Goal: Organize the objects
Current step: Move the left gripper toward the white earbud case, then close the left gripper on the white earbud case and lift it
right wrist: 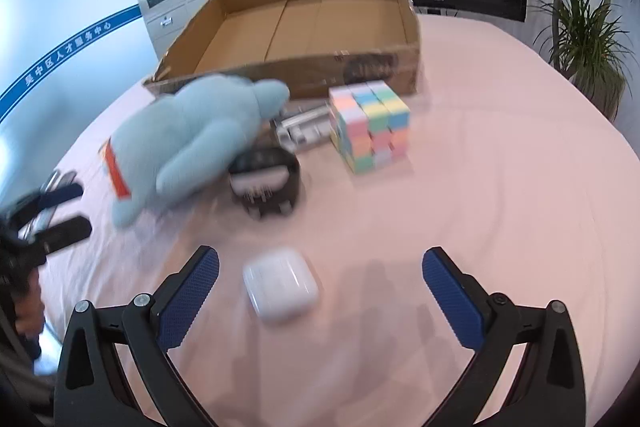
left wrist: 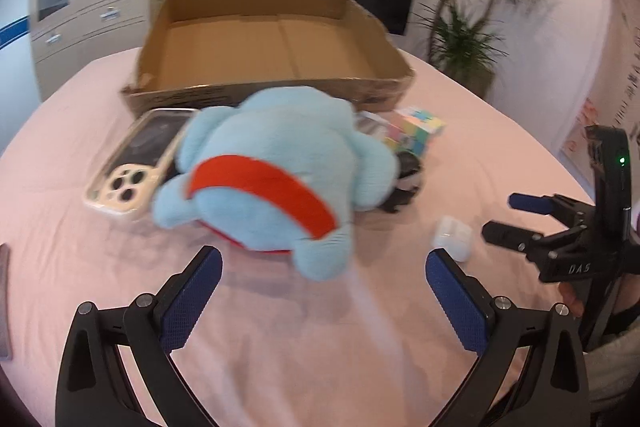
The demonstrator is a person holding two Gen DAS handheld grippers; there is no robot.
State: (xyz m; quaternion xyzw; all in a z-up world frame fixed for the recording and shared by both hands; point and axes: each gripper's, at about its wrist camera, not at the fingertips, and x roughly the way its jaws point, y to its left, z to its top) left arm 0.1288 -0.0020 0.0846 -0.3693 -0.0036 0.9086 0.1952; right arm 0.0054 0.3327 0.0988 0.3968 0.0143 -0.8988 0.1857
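Note:
A light blue plush toy (left wrist: 276,171) with a red band lies on the pink cloth, just ahead of my left gripper (left wrist: 324,263), which is open and empty. Left of the toy lies a phone in a clear case (left wrist: 136,163); a pastel puzzle cube (left wrist: 416,131) sits behind it on the right. A shallow cardboard box (left wrist: 276,43) stands empty at the back. My right gripper (right wrist: 320,263) is open; a white earbud case (right wrist: 280,285) lies on the cloth between its fingers, nearer the left one and untouched. The plush (right wrist: 188,143), cube (right wrist: 370,125) and box (right wrist: 304,23) show beyond.
A small black device (right wrist: 266,183) lies beside the plush, with a clear plastic item (right wrist: 304,131) behind it. The right gripper (left wrist: 520,215) appears at the left view's right edge. A dark object (left wrist: 4,303) lies at the far left. Potted plants (left wrist: 464,27), a monitor and a cabinet stand behind.

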